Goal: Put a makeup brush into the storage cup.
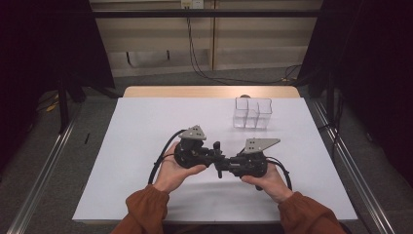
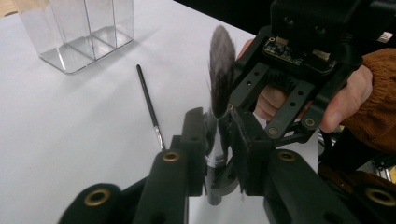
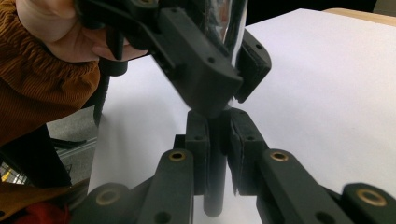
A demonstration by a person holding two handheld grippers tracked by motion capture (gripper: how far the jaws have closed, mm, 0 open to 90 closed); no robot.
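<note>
1. High view first: both hands meet low in the centre of the frame, the left gripper (image 1: pixel 214 157) and the right gripper (image 1: pixel 225 165) nose to nose over the white table (image 1: pixel 146 126); orange sleeves come in along the bottom edge.
2. Between them sits a makeup brush (image 1: pixel 217 155), upright and small at this range; its details are too fine to read from up here.
3. Left gripper view now: the left gripper (image 2: pixel 217 140) has its jaws clenched on the makeup brush (image 2: pixel 220 79), pads pressed to the shiny silver ferrule; the dark bristle head rises blurred toward the top centre of the frame.
4. Same view, upper right: the right gripper (image 2: pixel 229 114) comes in from the far side, a hand wrapped round its body; its jaws sit just beside the brush at the ferrule.
5. Right gripper view: the right gripper (image 3: pixel 217 135) is clamped on the dark handle of the makeup brush (image 3: pixel 215 177), low centre of the frame; the left gripper (image 3: pixel 233 79) grips the chrome part straight above it, the two sets of jaws nearly touching.
6. Off to the side, a thin black liner brush (image 2: pixel 149 107) lies flat on the table, centre left of the left gripper view; well apart from the held one.
7. Clear divided organiser (image 1: pixel 252 112) stands in the upper right of the table in the high view, and at the upper left of the left gripper view (image 2: pixel 77 32).
</note>
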